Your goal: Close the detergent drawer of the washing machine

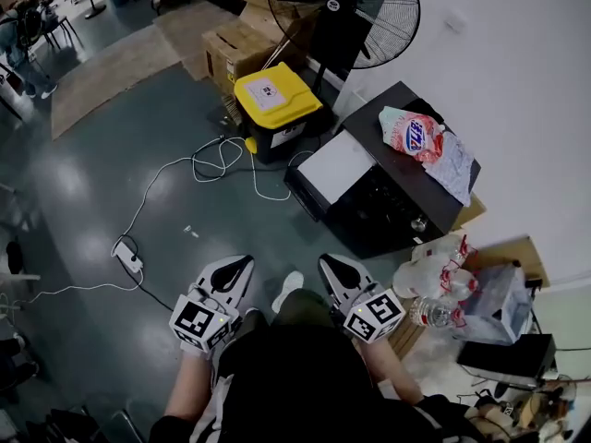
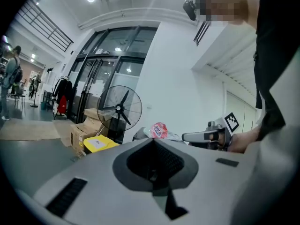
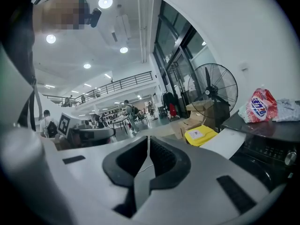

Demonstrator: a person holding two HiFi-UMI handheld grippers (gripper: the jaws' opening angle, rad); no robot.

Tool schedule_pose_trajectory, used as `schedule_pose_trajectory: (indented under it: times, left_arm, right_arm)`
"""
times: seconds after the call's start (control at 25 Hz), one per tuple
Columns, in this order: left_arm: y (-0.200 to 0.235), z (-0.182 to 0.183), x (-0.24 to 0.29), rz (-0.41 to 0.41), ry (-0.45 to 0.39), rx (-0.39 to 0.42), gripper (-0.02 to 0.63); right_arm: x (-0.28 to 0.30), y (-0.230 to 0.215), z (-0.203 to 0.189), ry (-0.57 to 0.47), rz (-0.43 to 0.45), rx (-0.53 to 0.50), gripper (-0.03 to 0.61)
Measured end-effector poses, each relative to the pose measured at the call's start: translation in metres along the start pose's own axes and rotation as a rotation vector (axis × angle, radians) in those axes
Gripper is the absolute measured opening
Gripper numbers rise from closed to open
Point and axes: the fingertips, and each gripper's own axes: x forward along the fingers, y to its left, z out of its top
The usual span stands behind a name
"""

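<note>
The black washing machine [image 1: 392, 201] stands against the white wall [image 1: 517, 72], to the right of the middle of the head view. A flat white rectangular slab [image 1: 337, 166] juts out from its near left side. It looks to be the detergent drawer, standing out from the body rather than flush with it. On the machine's dark top lie a pink-and-white detergent bag [image 1: 413, 137] and, touching it, a crumpled pale grey cloth [image 1: 459, 172].

Both grippers are low in the head view, close to the person's body and well apart from the machine. The left gripper [image 1: 235, 270] has its jaws pressed together with nothing between them. In its own view it points towards the fan and the bag. The right gripper [image 1: 334, 270] shows only a hairline slit between its jaws, also with nothing between them. In its own view the white slab and the machine's control panel lie off to the right.

Just left of the machine sits a black bin with a yellow lid [image 1: 274, 100]. Behind the bin stands a black pedestal fan [image 1: 355, 7], and brown cardboard boxes [image 1: 235, 49] are stacked beside it. White cable [image 1: 166, 169] trails across the grey-green floor [image 1: 111, 183] to a white power strip [image 1: 128, 257]. To the right of the person, near the machine's near corner, clear plastic bottles with red caps [image 1: 434, 280] are bunched together.
</note>
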Motion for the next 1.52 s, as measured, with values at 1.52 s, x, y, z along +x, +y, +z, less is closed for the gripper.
schedule_pose_trajectory:
  times: [1.52]
  left_arm:
    - [0.127,-0.013,0.382,-0.337,0.365,0.109,0.011]
  right_arm:
    - [0.100,-0.334,0.009,0.037,-0.289,0.249,0.028]
